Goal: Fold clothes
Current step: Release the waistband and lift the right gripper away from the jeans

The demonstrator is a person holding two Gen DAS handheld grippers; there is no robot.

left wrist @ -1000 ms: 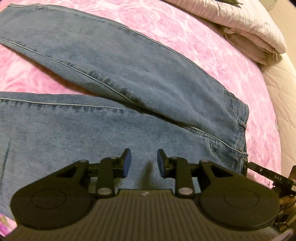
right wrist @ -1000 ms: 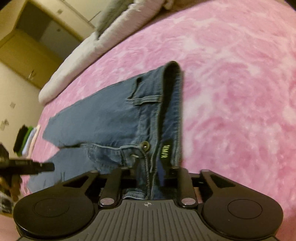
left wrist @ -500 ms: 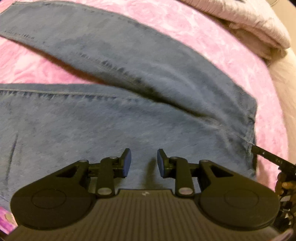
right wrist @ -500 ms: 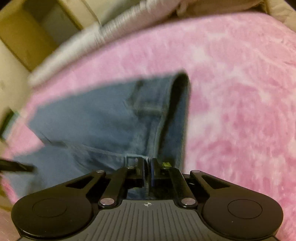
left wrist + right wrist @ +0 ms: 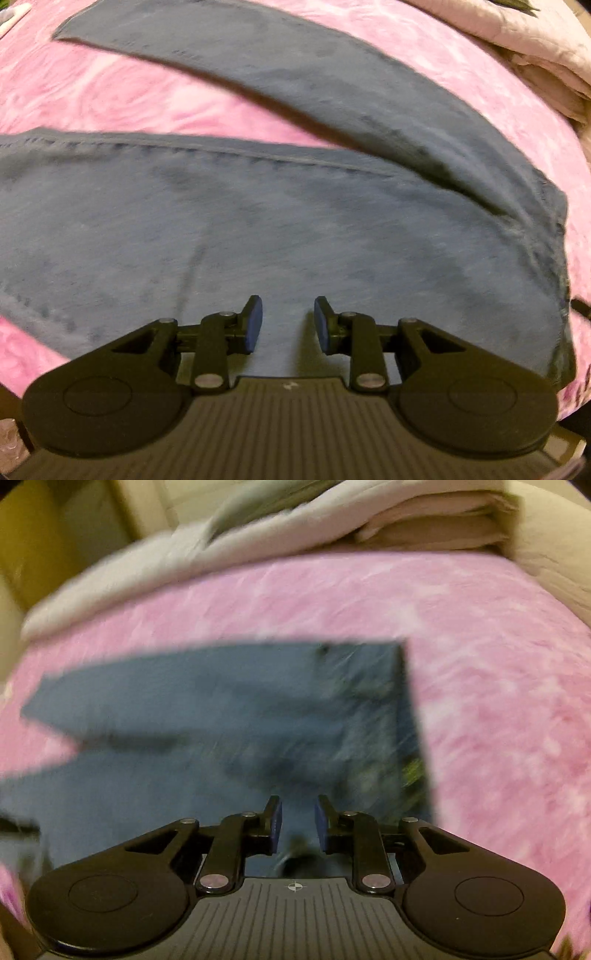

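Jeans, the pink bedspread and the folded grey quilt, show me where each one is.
jeans (image 5: 332,236): left wrist view, on the near leg's denim.
pink bedspread (image 5: 498,686): right wrist view, on bare cover right of the waistband.
folded grey quilt (image 5: 295,531): right wrist view, on its top layer.

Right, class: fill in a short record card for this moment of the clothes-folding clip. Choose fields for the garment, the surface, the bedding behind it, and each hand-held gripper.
garment: blue jeans, spread flat, legs apart in a V
surface: pink blanket under the jeans
background: pale folded bedding at the far edge
left hand-held gripper: open, empty, above the denim
right hand-held gripper: jaws have just been opening; open, nothing clamped between them, waistband end below
image quality: right wrist view blurred
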